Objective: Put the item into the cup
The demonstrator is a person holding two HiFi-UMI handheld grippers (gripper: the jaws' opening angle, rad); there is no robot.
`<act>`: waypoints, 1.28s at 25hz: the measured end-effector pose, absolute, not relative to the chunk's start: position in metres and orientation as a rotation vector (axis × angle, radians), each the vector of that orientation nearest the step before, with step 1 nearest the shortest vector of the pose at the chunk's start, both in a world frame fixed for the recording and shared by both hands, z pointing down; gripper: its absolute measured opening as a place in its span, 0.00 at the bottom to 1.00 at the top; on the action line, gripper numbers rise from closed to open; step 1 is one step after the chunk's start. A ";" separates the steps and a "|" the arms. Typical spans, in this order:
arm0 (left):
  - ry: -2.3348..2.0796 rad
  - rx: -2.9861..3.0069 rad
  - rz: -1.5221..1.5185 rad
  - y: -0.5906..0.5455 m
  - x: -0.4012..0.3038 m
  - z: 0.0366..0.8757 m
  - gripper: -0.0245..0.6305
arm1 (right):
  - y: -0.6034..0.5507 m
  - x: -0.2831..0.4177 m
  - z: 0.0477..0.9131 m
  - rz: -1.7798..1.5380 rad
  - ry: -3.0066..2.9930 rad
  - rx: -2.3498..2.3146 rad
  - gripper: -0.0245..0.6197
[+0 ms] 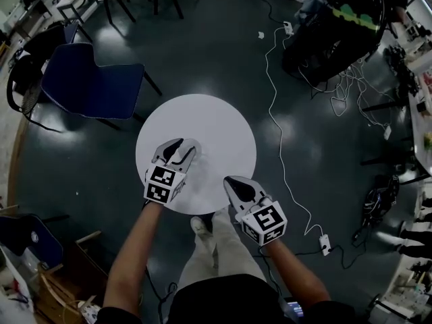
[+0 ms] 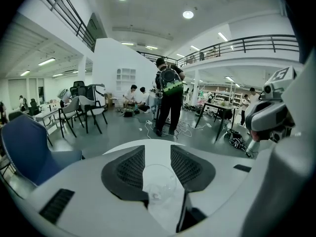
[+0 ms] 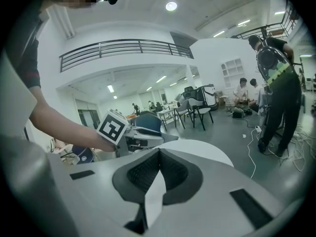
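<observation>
On the round white table (image 1: 209,123), my left gripper (image 1: 182,145) hovers over the near left part. Its jaws stand open, and a clear cup (image 2: 159,180) sits upright on the table between them in the left gripper view; the pads do not seem to press on it. My right gripper (image 1: 233,181) is at the table's near right edge with its jaws together at the tips. A narrow white strip (image 3: 154,194) shows between its pads, but whether it is an item or the table behind is unclear. The left gripper's marker cube (image 3: 113,127) appears in the right gripper view.
A blue chair (image 1: 91,83) stands left of the table. A white cable (image 1: 277,113) runs over the floor on the right to a power strip (image 1: 325,244). A person with a backpack (image 2: 168,100) stands beyond the table, with more chairs and desks behind.
</observation>
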State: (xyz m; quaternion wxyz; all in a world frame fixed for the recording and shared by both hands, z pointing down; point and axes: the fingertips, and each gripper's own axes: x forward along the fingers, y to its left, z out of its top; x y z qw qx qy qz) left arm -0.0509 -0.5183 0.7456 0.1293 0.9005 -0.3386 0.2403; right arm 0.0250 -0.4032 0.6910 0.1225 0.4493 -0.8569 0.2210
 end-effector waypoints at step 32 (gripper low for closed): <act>-1.133 2.653 0.348 -0.410 -0.117 0.575 0.06 | -0.364 -0.034 0.563 0.384 -2.622 1.258 0.06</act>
